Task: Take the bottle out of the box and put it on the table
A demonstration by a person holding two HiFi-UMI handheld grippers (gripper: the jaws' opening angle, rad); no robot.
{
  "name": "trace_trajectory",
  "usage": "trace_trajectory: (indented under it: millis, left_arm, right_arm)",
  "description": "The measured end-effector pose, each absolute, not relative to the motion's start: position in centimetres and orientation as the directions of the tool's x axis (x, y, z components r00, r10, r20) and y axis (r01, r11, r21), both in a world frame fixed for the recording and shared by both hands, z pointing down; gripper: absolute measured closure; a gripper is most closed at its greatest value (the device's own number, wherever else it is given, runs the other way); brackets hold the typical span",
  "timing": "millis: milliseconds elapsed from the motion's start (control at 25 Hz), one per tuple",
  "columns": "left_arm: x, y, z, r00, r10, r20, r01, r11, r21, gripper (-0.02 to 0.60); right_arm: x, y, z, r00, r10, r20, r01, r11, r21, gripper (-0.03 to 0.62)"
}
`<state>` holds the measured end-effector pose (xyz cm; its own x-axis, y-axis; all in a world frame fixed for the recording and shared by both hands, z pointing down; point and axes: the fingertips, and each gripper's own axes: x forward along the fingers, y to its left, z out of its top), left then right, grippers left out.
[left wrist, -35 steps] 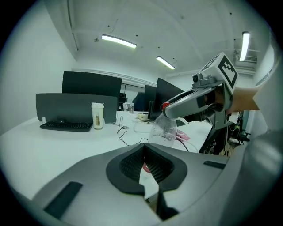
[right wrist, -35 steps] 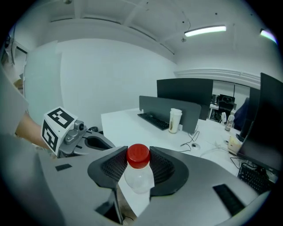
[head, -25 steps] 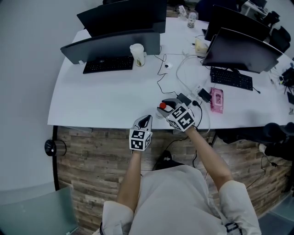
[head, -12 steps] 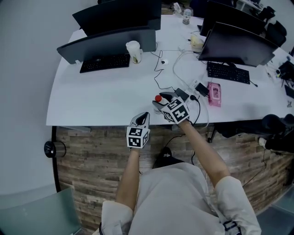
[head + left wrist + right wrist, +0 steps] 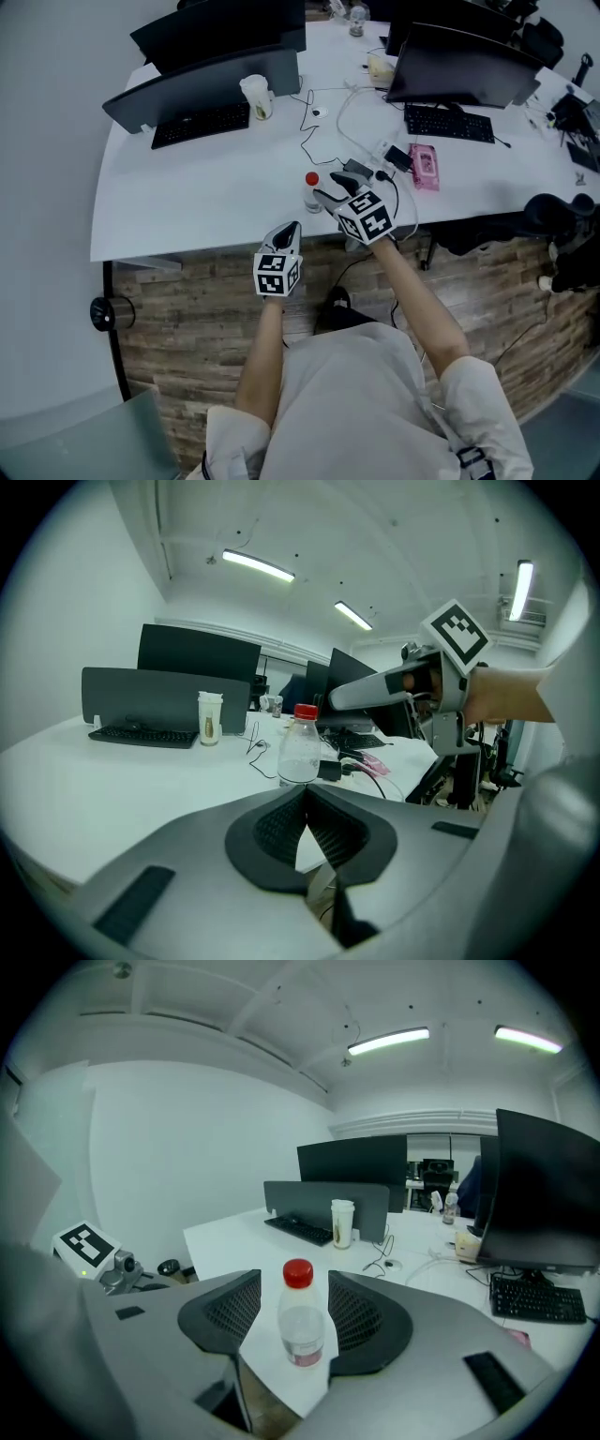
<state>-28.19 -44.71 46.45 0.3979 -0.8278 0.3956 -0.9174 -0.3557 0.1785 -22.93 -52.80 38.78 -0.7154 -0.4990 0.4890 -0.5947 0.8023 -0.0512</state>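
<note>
Since its jaws just opened apart, right gripper (image 5: 331, 190) has backed off; bottle (image 5: 311, 191) stands at its 10 o'clock on table (image 5: 206, 208) (left gripper (image 5: 290, 232) jaws together).

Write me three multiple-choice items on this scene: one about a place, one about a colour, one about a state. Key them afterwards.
1. Where does the bottle stand?
A) in a box
B) on the floor
C) on the white table, near its front edge

2. What colour is the bottle's cap?
A) red
B) blue
C) green

3. How is the right gripper?
A) shut on the bottle
B) open, with the bottle between its jaws but untouched
C) shut on nothing

Key:
1 C: the head view shows it upright on the tabletop.
2 A: the cap is red in every view.
3 B: the right gripper view shows a gap on each side of the bottle, and the jaws have just been opening.
</note>
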Motion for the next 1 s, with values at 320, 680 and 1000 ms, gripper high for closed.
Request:
trace_trajectory:
  millis: [320, 680, 1000]
  left_arm:
    - [-28.1, -40.8, 45.6, 0.396, -0.83, 0.393, -0.918, -0.348, 0.19, 0.568]
    - [-27.4, -36.0, 44.5, 0.38, -0.849, 0.367, -0.924, -0.327, 0.199, 0.566]
    - [-26.4, -31.6, 44.8, 0.355, -0.861, 0.363, -0.935, -0.334, 0.122, 0.567]
  right_arm:
    - [-21.2, -46.1, 42.0, -0.681, -0.521, 0.514, -0.654, 0.748, -0.109, 0.341]
    - [-18.7, -39.0, 44.7, -0.645, -0.549, 0.531, -0.695, 0.711, -0.108, 0.342]
    - [-17.4, -32.5, 46.0, -0.601, -0.605, 0.523, -0.725, 0.687, -0.039, 0.342]
